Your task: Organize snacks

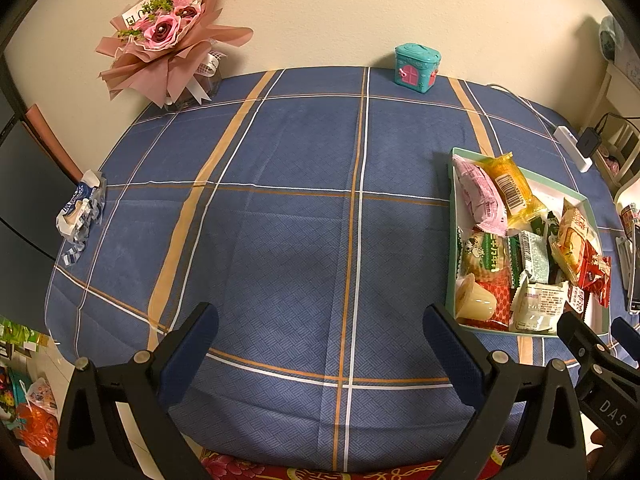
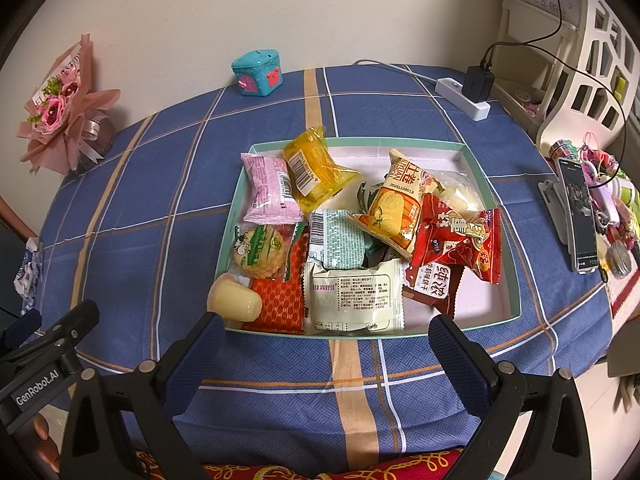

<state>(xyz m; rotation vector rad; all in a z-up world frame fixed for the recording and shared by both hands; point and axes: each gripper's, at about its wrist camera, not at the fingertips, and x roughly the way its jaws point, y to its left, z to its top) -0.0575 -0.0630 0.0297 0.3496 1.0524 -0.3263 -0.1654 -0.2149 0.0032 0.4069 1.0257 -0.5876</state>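
Left gripper: jaws apart, empty
Right gripper: jaws apart, empty
Shallow mint-rimmed cardboard tray: piled with wrapped snacks

Snack-filled tray before wide-spread right gripper

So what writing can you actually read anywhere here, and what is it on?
"STUDIO": bouquet wrap
"DAS": right gripper, on its body
"GenRobot.AI": left gripper, on its body
"20231103G13": yellow snack packet
Print on the other packets in the snack tray: too small to read.
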